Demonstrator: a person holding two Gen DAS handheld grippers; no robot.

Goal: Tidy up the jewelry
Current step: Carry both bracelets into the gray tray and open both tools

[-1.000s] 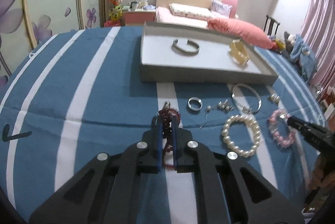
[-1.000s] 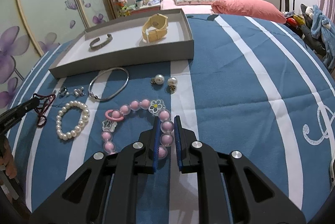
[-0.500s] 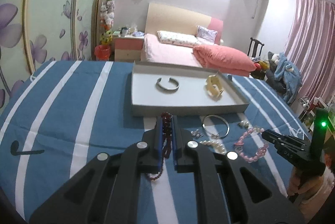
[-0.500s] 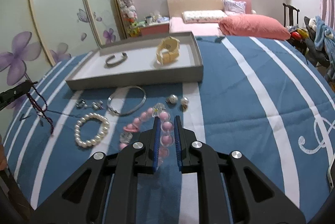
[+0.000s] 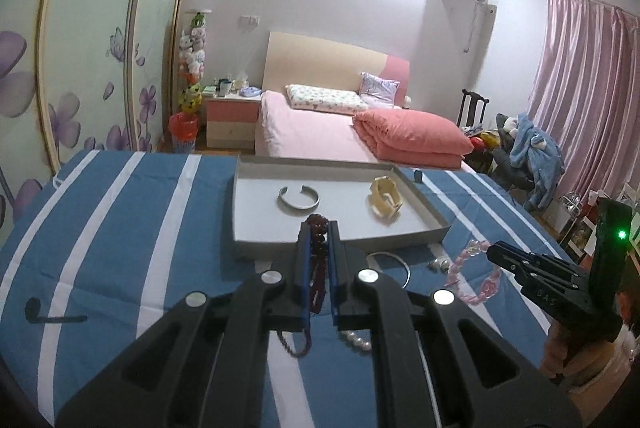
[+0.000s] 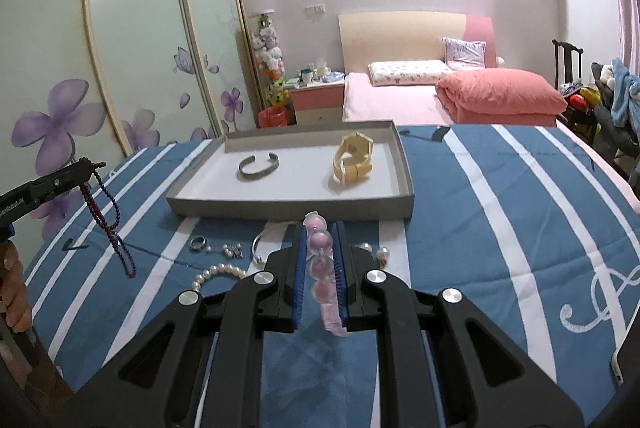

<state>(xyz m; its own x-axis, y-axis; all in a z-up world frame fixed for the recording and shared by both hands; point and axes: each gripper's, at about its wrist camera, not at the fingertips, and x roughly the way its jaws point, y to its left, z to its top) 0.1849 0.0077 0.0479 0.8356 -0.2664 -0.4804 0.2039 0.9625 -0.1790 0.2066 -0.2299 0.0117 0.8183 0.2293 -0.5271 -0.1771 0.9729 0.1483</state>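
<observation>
- The left gripper (image 5: 318,228) is pinching a dark red beaded strand (image 5: 316,256) between nearly closed fingers; the strand is hanging clear of the blue striped cloth (image 5: 120,228).
- The right gripper (image 6: 319,228) is clamping a pink bead bracelet (image 6: 320,260), also lifted.
- The grey tray (image 6: 288,206) is holding a silver cuff (image 6: 258,167) and a cream watch (image 6: 354,160), well apart.
- Only the right wrist view is showing a ring (image 6: 198,241), small earrings (image 6: 233,250) and a pearl bracelet (image 6: 218,273) lying on the cloth before the tray.
- The strand is showing small, glossy, maroon beads.
</observation>
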